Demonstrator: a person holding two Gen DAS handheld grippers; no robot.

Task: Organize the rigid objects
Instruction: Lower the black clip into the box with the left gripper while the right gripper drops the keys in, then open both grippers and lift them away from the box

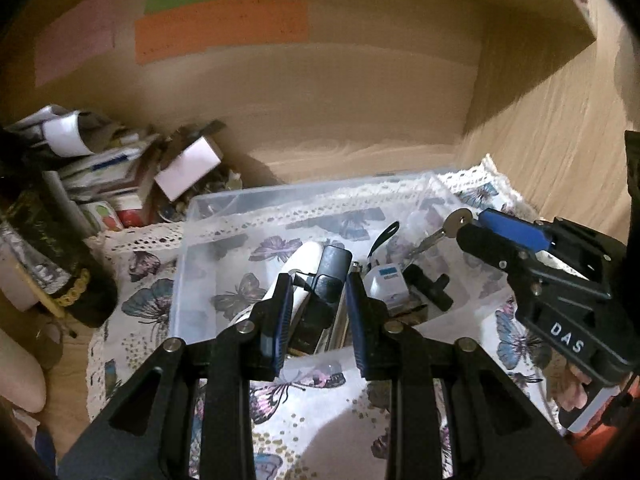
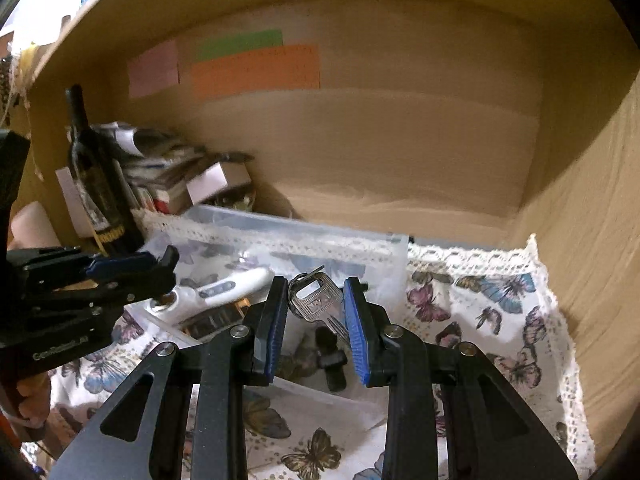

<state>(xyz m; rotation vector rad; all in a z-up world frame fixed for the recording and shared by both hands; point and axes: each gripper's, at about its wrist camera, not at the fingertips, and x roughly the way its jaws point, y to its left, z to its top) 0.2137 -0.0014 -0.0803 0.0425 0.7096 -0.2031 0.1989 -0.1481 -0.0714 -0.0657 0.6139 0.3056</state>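
Observation:
A clear plastic bin [image 1: 188, 248] stands on a butterfly-print cloth [image 1: 152, 300] inside a wooden shelf; its far wall shows in the right wrist view [image 2: 280, 228]. It holds a white handled tool [image 1: 300, 264] [image 2: 224, 286], a black device [image 1: 332, 276], a small white bottle [image 1: 390, 280] and a black T-shaped part [image 1: 430, 284] [image 2: 330, 354]. My left gripper [image 1: 316, 320] is open over the bin's near side, empty. My right gripper [image 2: 316, 320] is over the bin; a silver key [image 2: 316, 300] [image 1: 454, 220] hangs between its open fingers, and contact is unclear.
A dark wine bottle [image 2: 100, 188] stands at the left. Behind it lies a pile of papers and small boxes [image 1: 120, 172]. Coloured paper strips [image 1: 220, 26] are stuck on the back wall. The shelf's side wall [image 2: 592, 208] is at the right.

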